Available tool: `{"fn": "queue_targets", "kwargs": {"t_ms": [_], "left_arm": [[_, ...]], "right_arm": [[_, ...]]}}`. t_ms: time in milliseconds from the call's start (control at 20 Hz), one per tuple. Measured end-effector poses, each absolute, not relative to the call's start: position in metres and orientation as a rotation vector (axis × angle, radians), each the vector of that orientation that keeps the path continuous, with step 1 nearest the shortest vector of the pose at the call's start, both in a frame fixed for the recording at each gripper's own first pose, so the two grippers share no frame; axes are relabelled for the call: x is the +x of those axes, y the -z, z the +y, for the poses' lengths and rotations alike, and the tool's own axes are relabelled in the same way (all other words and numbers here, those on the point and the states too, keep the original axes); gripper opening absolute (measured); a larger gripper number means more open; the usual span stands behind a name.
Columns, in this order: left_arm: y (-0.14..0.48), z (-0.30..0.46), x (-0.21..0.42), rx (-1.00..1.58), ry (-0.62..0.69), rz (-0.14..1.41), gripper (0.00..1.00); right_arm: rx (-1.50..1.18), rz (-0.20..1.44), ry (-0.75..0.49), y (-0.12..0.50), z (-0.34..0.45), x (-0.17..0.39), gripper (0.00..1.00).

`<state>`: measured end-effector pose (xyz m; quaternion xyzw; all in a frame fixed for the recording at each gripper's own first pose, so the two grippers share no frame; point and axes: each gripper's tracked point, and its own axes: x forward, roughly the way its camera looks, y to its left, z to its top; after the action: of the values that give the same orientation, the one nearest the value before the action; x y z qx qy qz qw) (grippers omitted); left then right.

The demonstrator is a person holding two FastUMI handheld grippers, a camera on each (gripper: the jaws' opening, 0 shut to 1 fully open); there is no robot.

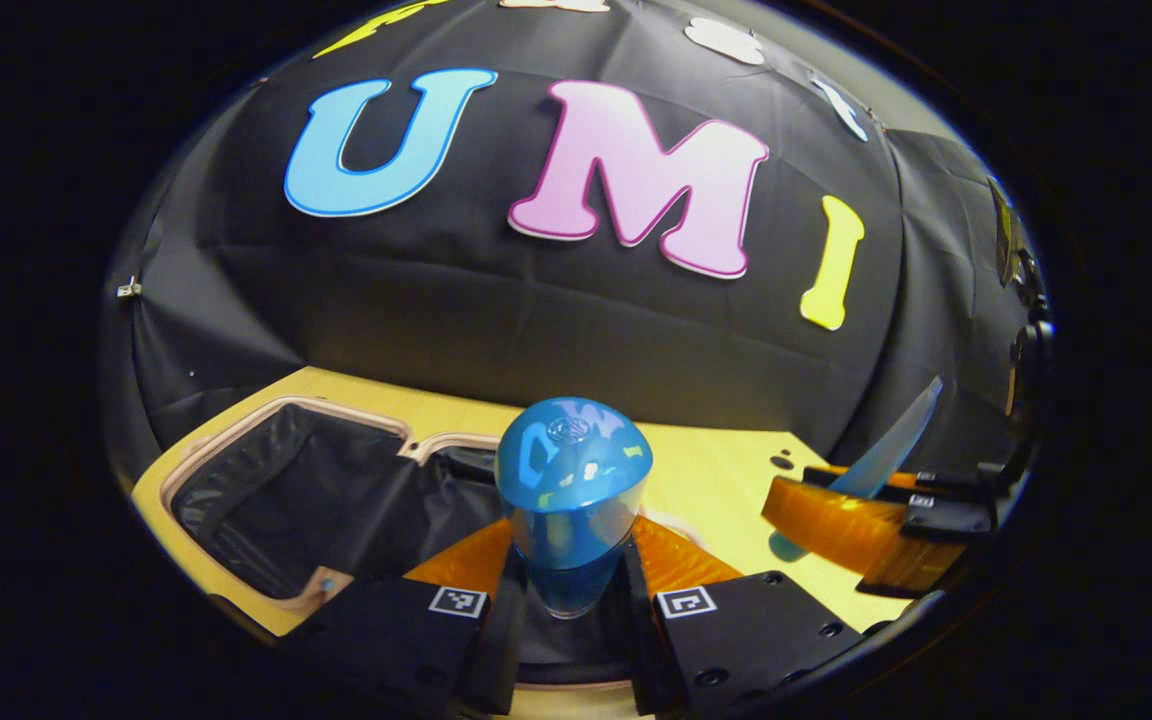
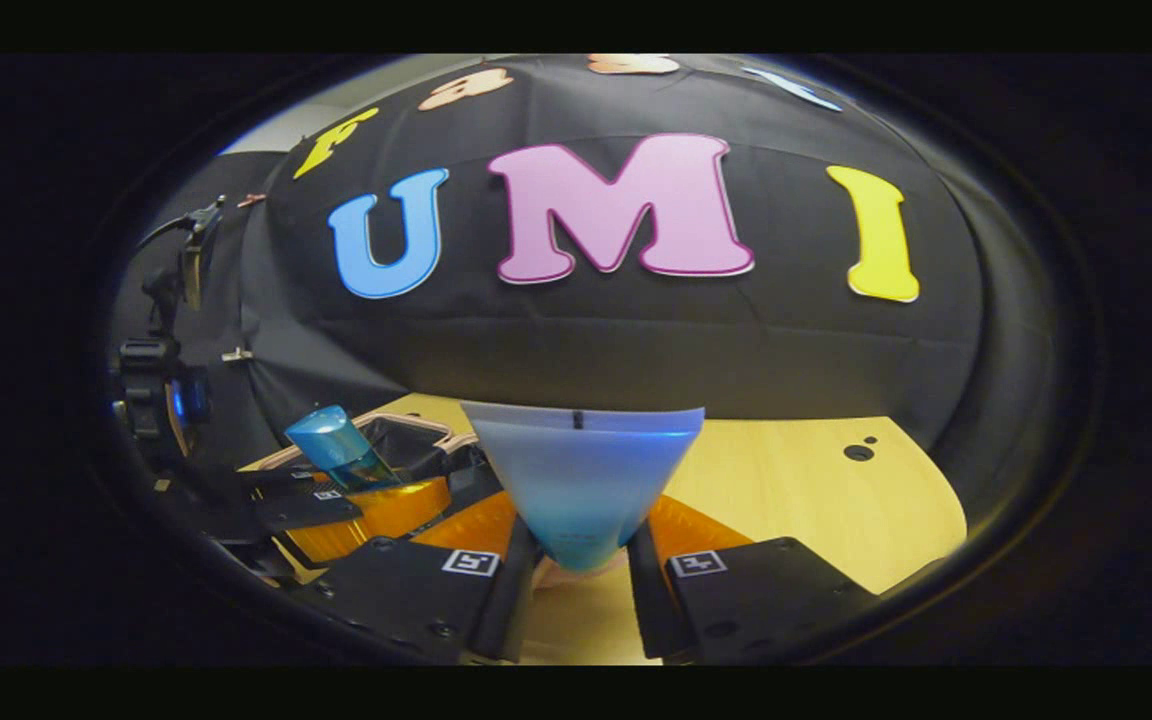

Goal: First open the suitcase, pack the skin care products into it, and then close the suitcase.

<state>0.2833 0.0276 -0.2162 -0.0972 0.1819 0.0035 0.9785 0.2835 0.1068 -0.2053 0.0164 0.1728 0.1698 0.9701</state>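
Left gripper view puts my left gripper (image 1: 570,585) at the bottom of the picture, its jaws pinching a blue bottle (image 1: 572,500) that stands upright between them with its rounded blue cap toward the booth wall. Past the bottle on the left I see the suitcase (image 1: 281,500) lying open on the table (image 1: 726,470), its dark lined compartment facing up inside a pale pink rim. Off to the right of this view my right gripper (image 1: 861,520) hangs above the table with a thin blue tube (image 1: 891,445) sticking up from it at a slant.

From the right gripper view, my right gripper (image 2: 581,570) shows at the bottom, jaws pressed on the narrow lower end of the blue tube (image 2: 581,475); the tube's wide, flat crimped end points upward and away from the camera. To the left I see the left gripper (image 2: 366,505) carrying the blue bottle (image 2: 339,447), tilted here, with the open suitcase (image 2: 416,430) just behind it. The two grippers are near each other but apart, both above the table (image 2: 816,500).
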Motion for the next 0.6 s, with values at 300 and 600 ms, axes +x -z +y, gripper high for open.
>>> {"fn": "queue_targets", "kwargs": {"t_ms": [300, 600], "left_arm": [[0.262, 0.067, 0.29, -0.185, -0.004, 0.547, 0.47], [0.311, 0.068, 0.318, -0.179, 0.056, 0.767, 0.48]], "right_arm": [[0.058, 0.397, -0.347, 0.214, 0.15, 0.284, 0.42], [0.089, 0.456, -0.314, 0.225, 0.153, 0.287, 0.47]]}}
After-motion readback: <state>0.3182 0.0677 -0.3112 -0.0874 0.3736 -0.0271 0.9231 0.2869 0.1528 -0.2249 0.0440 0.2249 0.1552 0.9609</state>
